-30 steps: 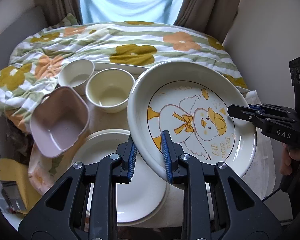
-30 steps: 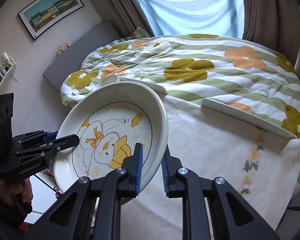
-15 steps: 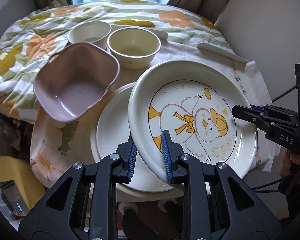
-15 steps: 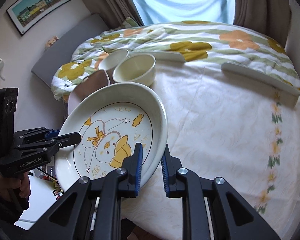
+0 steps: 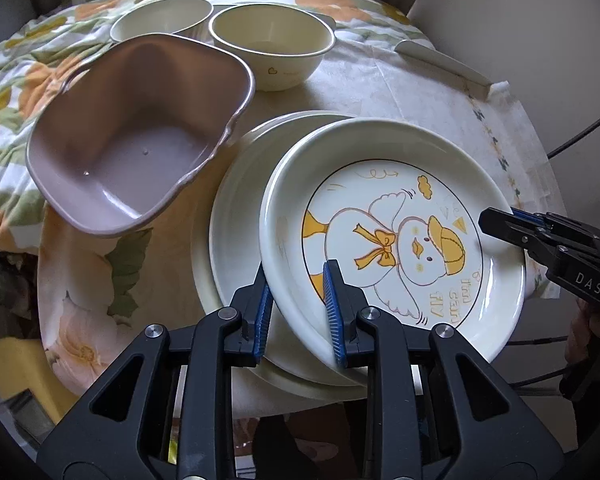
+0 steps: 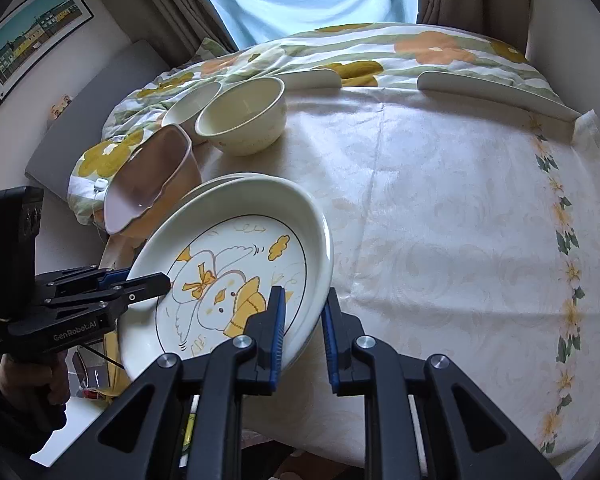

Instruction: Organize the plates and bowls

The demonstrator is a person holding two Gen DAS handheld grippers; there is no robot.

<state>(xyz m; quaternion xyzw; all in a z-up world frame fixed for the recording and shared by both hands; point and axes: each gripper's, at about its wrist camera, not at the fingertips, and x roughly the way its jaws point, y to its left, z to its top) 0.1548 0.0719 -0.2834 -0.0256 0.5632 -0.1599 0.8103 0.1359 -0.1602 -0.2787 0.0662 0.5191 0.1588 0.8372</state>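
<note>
A white duck-print plate (image 5: 396,236) hangs tilted just above a plain cream plate (image 5: 236,216) on the table. My left gripper (image 5: 296,300) is shut on its near rim. My right gripper (image 6: 303,322) is shut on the opposite rim, and also shows in the left wrist view (image 5: 500,224). The duck plate (image 6: 236,276) overlaps the cream plate (image 6: 220,182). A mauve square bowl (image 5: 140,136) rests tilted at the left. Two cream round bowls (image 5: 274,50) (image 5: 160,18) stand behind it.
The table wears a pale floral cloth (image 6: 440,208). A flowered duvet (image 6: 380,48) lies behind it. Two white curved rails (image 6: 492,92) (image 6: 312,78) sit along the table's far edge. A cable hangs at the right (image 5: 580,132).
Both grippers carried the duck plate left and lower, so that it now hangs over the cream plate. The bowls appear closer.
</note>
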